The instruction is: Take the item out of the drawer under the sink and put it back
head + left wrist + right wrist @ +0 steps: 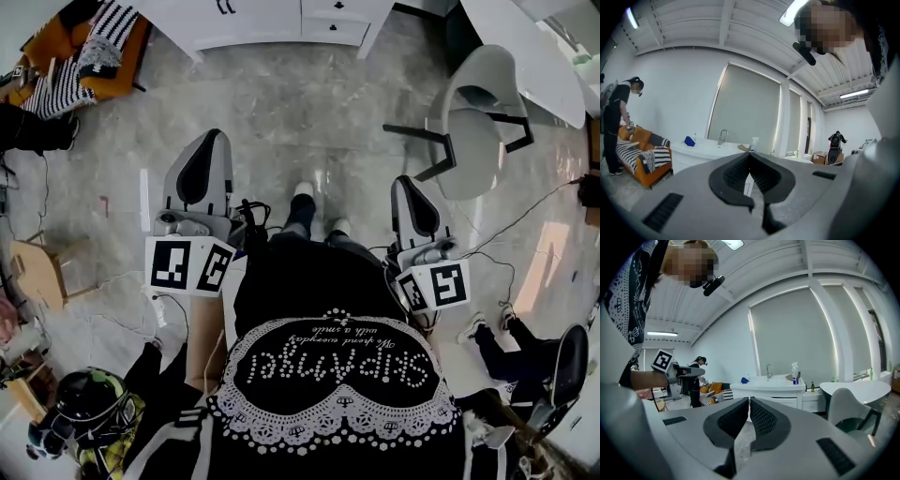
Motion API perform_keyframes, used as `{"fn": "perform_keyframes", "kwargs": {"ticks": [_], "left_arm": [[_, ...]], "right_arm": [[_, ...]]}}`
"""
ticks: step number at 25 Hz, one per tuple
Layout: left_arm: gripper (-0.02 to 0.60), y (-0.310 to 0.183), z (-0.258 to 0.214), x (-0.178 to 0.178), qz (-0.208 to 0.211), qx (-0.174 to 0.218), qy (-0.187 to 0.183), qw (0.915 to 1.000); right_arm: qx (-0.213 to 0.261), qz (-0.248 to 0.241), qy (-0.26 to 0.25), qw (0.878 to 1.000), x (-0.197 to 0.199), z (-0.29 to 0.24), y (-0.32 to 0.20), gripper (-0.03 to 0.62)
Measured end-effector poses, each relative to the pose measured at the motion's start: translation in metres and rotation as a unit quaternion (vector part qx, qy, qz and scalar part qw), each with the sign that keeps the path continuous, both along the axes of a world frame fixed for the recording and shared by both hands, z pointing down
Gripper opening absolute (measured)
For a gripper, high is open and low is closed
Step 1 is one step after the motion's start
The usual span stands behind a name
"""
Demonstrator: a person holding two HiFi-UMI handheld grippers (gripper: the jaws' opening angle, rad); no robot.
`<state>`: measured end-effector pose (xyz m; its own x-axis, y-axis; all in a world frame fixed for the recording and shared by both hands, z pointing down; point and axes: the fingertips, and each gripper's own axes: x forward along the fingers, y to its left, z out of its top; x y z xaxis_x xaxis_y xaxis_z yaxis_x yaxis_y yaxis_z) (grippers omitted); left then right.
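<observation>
**Well short of the sink cabinet: two grippers, both closed and empty**

Two hand-held grippers are raised in front of the person. Both are aimed toward the one white sink cabinet (262, 26), which stands well apart from them across a stretch of grey stone-patterned floor (281, 122). The left gripper (214, 137) has its jaws together, with the tips meeting and nothing between them. The right gripper (405, 180) is likewise closed on nothing, with only a hairline slit left between its ribbed pads.

The head view shows two drawer fronts (333, 30) on the cabinet, one above the other. Each has a dark handle and both are pushed in, so anything inside is hidden. They lie far ahead of both grippers, roughly between the lines along which the two point.

On top of the cabinet stand one faucet (768, 370), one white spray bottle (794, 373) to the faucet's right and one blue object (745, 379) to its left. One small dark bottle (812, 387) sits just right of the cabinet.

Further right of the cabinet are one white table (525, 47) and one pale shell chair (473, 141). Left of the cabinet is one orange sofa (644, 159) with a black-and-white striped throw, and one second person (618, 122) stands at it.
</observation>
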<state>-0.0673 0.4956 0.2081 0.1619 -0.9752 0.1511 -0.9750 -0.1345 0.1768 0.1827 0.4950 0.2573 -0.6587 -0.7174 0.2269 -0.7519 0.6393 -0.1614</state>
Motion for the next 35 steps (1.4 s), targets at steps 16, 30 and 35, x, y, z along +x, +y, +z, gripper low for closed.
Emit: {"fn": "perform_keyframes", "kwargs": {"ticks": [16, 30, 35], "left_arm": [[0.005, -0.046, 0.017, -0.019, 0.036, -0.024, -0.014, 0.9990], [0.005, -0.073, 0.029, 0.013, 0.065, -0.040, 0.005, 0.9971], [0.005, -0.098, 0.032, 0.023, 0.059, -0.039, 0.016, 0.9974]], "right_arm": [[0.006, 0.045, -0.002, 0.999, -0.040, -0.004, -0.045, 0.026], [0.002, 0.029, -0.012, 0.999, -0.050, 0.001, -0.075, 0.026], [-0.005, 0.025, -0.012, 1.000, -0.045, 0.008, -0.103, 0.026]]}}
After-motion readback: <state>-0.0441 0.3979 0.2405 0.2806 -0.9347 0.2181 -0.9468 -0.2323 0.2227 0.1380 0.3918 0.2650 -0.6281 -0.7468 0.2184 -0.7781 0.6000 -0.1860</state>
